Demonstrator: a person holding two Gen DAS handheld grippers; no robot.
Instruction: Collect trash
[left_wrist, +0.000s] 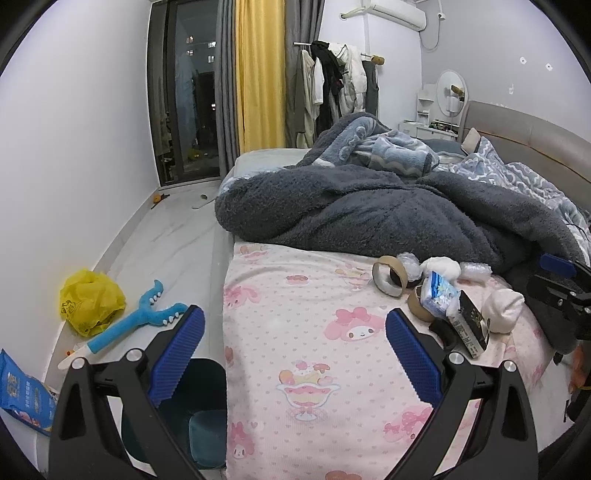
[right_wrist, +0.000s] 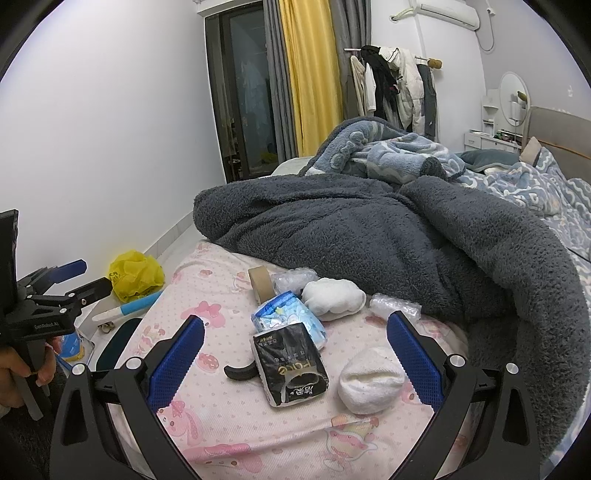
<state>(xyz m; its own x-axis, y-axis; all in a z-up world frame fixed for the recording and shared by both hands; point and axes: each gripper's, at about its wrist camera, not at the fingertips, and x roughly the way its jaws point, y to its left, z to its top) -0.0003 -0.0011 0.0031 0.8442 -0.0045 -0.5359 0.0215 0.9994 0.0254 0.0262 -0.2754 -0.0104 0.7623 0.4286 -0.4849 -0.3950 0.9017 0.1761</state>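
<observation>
- My right gripper (right_wrist: 295, 354) is wide open, holding nothing, hovering over the black tissue pack (right_wrist: 291, 365) on the pink sheet (right_wrist: 229, 417).
- Left gripper (left_wrist: 295, 354) is open too, just left of that pack (left_wrist: 469, 325).
- Blue wrapper (right_wrist: 291, 317) touches the pack's far end; white wad (right_wrist: 371, 380) sits right beside it.

Right in front of you on the pink cartoon-print bedsheet (right_wrist: 229, 417) lies the black tissue pack (right_wrist: 291, 363), flat, torn open at its near end. Touching its far edge sits the blue-and-white printed packet (right_wrist: 286, 317). Beyond that you've got a brown cardboard tape roll (right_wrist: 260, 282) standing on edge, and a crumpled white tissue wad (right_wrist: 371, 380) lies just right of the black pack.
</observation>
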